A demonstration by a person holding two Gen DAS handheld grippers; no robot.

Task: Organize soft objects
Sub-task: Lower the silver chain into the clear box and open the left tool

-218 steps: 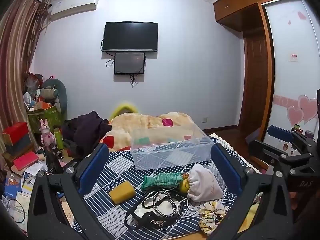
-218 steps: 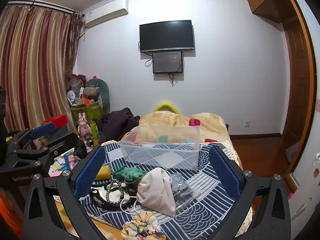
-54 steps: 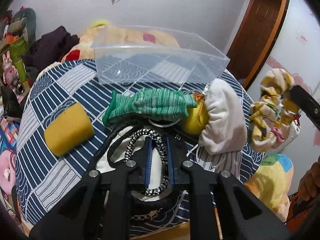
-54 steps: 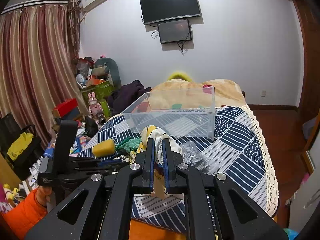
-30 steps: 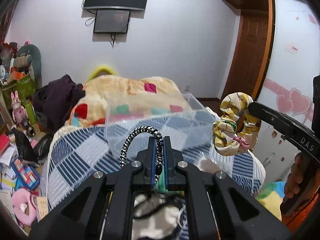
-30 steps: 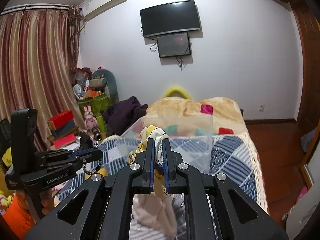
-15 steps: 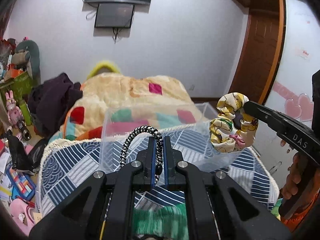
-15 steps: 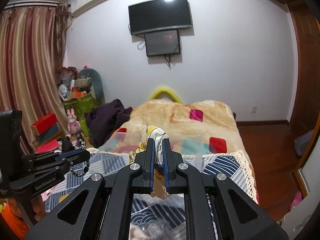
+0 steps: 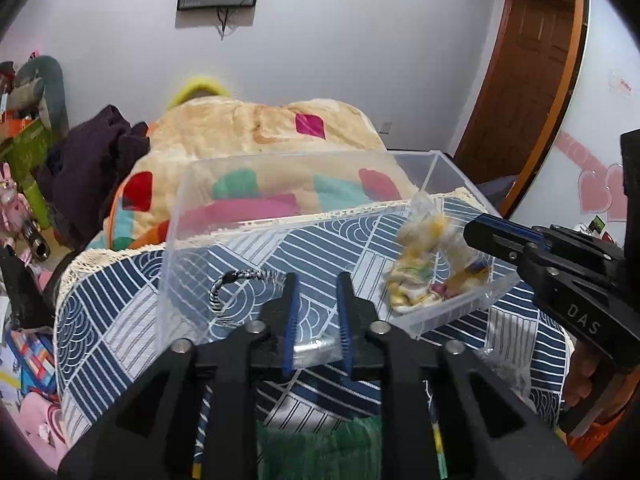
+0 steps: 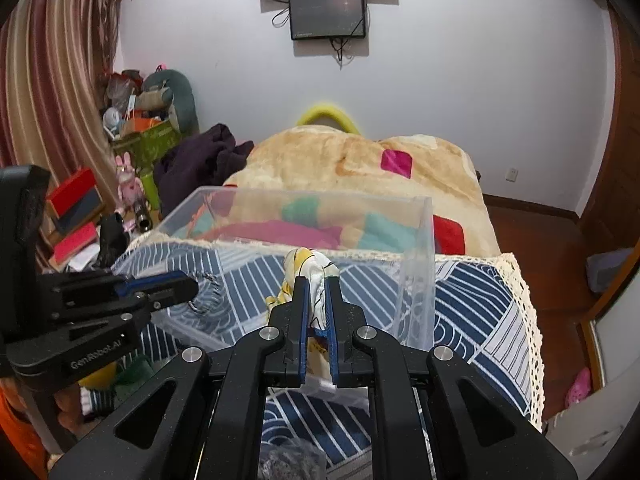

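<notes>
Evidently both items are being dropped into the clear plastic bin [image 9: 180,216] on the bed: the left hand-held gripper [image 9: 316,312] has its jaws parted, the braided cord [image 9: 232,284] released inside, while the right hand-held gripper [image 10: 316,308], slightly parted, barely pinches the yellow floral scrunchie [image 10: 310,266] over the bin's right end.

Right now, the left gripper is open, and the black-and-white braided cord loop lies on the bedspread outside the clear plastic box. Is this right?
Not quite. The left gripper is open, but the black-and-white braided cord loop is inside the clear plastic box, not outside on the bedspread. The left wrist view shows it behind the box's front wall.
</notes>
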